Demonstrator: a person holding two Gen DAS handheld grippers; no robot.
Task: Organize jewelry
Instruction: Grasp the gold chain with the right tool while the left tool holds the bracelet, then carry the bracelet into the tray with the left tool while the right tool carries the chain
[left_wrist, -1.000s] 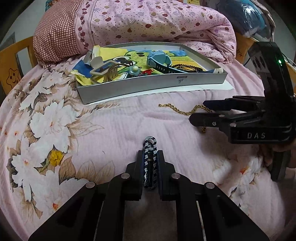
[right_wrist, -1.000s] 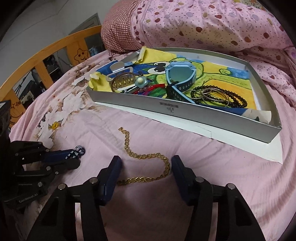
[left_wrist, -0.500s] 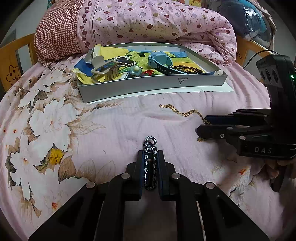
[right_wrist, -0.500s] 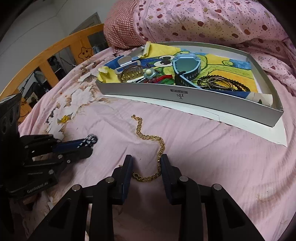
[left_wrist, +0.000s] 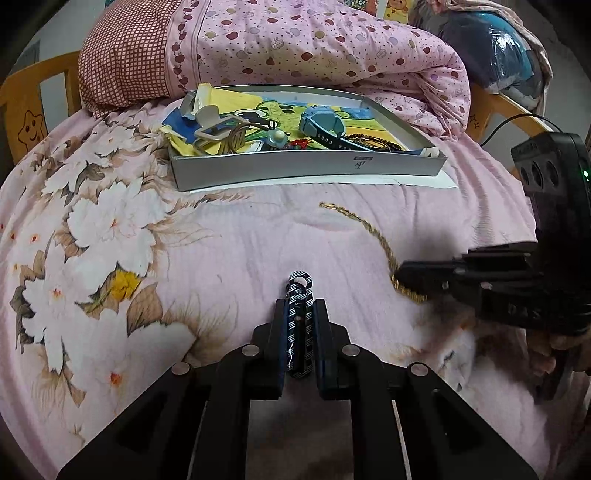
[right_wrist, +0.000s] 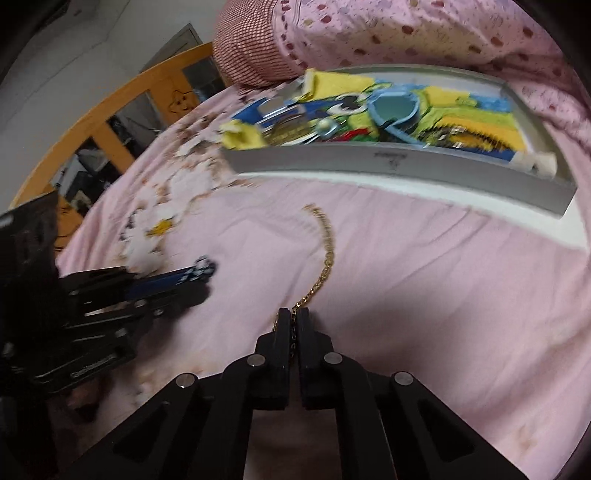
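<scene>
A gold chain (right_wrist: 325, 254) lies stretched on the pink bedspread, its near end pinched in my right gripper (right_wrist: 293, 320), which is shut on it. From the left wrist view the same chain (left_wrist: 373, 232) runs down to the right gripper (left_wrist: 400, 275) at the right. My left gripper (left_wrist: 300, 306) is shut on a dark blue and white patterned band (left_wrist: 299, 295), whose looped tip sticks out past the fingers. That band (right_wrist: 201, 267) also shows at the left of the right wrist view. A grey tray (left_wrist: 306, 166) holding a blue watch (left_wrist: 321, 123) and other jewelry sits beyond.
A folded pink quilt (left_wrist: 314, 48) and a checked pillow (left_wrist: 125, 62) lie behind the tray. A wooden bed rail (right_wrist: 122, 110) runs along the left. A white sheet (right_wrist: 406, 184) pokes out under the tray. A hand (left_wrist: 565, 343) holds the right gripper.
The right gripper's jaws closed around the chain's near end and drew it toward me, straightening the chain. The left gripper stayed put, holding the band.
</scene>
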